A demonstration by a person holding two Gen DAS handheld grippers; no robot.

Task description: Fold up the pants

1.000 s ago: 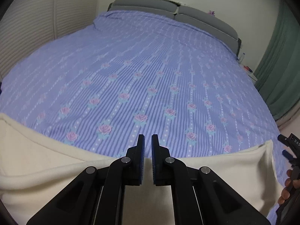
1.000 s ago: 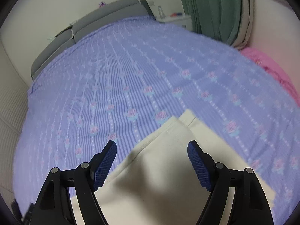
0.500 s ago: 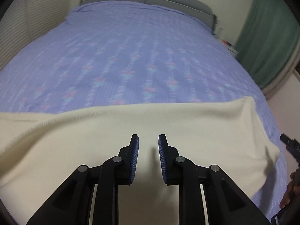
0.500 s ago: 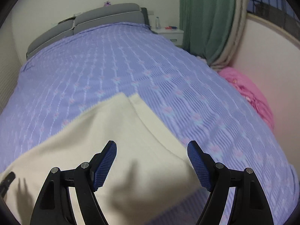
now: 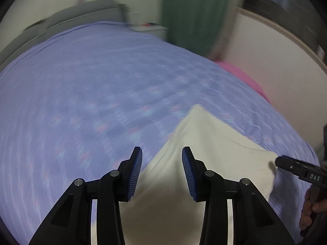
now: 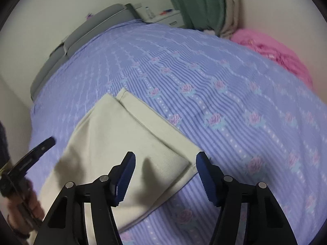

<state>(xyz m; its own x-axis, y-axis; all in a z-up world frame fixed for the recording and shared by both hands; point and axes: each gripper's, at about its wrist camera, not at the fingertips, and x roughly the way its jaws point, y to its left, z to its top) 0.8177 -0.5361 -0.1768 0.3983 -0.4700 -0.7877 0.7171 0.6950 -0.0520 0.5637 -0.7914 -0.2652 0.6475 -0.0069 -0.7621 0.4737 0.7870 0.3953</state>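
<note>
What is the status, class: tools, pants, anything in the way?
Left tool open, right tool open, both empty. Cream pants lying folded on the bed. Nothing in the way.

Left claw [image 5: 161, 171] and right claw [image 6: 165, 175] both gape wide, gripping nothing.

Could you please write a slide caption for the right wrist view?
Open right gripper poised over folded cream pants on a floral purple bedspread.
</note>
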